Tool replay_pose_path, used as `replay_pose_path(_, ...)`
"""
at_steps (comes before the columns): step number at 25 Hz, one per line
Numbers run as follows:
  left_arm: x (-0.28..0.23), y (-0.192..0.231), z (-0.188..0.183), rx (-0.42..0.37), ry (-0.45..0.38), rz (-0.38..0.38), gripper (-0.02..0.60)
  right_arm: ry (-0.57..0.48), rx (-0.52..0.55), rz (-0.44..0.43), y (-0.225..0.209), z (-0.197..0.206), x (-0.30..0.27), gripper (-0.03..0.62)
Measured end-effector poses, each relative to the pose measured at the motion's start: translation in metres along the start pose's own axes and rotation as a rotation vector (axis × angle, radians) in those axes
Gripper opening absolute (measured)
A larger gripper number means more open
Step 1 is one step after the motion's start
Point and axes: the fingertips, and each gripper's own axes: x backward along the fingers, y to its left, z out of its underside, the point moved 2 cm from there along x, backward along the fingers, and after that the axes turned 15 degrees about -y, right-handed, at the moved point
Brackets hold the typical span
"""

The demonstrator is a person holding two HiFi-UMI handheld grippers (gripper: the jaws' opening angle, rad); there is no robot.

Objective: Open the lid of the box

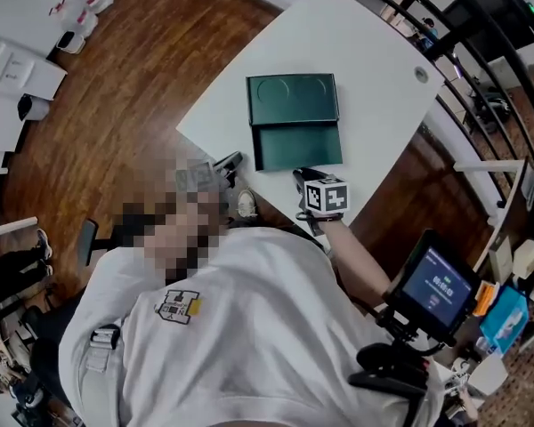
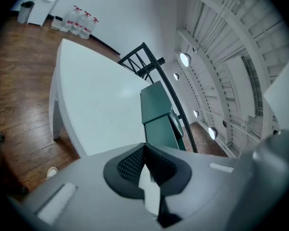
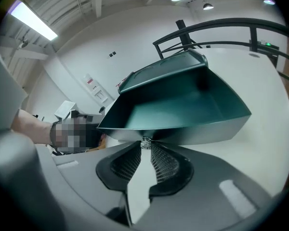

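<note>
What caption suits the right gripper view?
Right gripper pinches a small metal fitting on the open green box's near rim.

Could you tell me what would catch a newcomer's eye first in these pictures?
The dark green box on the white table stands out, its lid swung open behind the empty base. The right gripper has its jaw tips on a small metal clasp at the box's front rim, while the left gripper hangs shut beside the table's near edge.

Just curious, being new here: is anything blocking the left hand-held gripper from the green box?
Nothing visible. Only bare white table lies between the left hand-held gripper and the green box, already open.
</note>
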Motion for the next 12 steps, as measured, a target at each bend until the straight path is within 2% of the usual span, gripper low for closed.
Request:
replay_pose_path(9, -0.0033, -0.0013, 0.0032, 0.001, 0.014, -0.009, 0.0, 0.0, -0.004, 0.011, -0.0056, -0.0022, -0.0055, 0.065)
replay_pose_path(12, 0.0001, -0.0019, 0.0022, -0.001, 0.024, 0.002, 0.0, -0.041, -0.034, 0.006, -0.0061, -0.0069, -0.0006, 0.107)
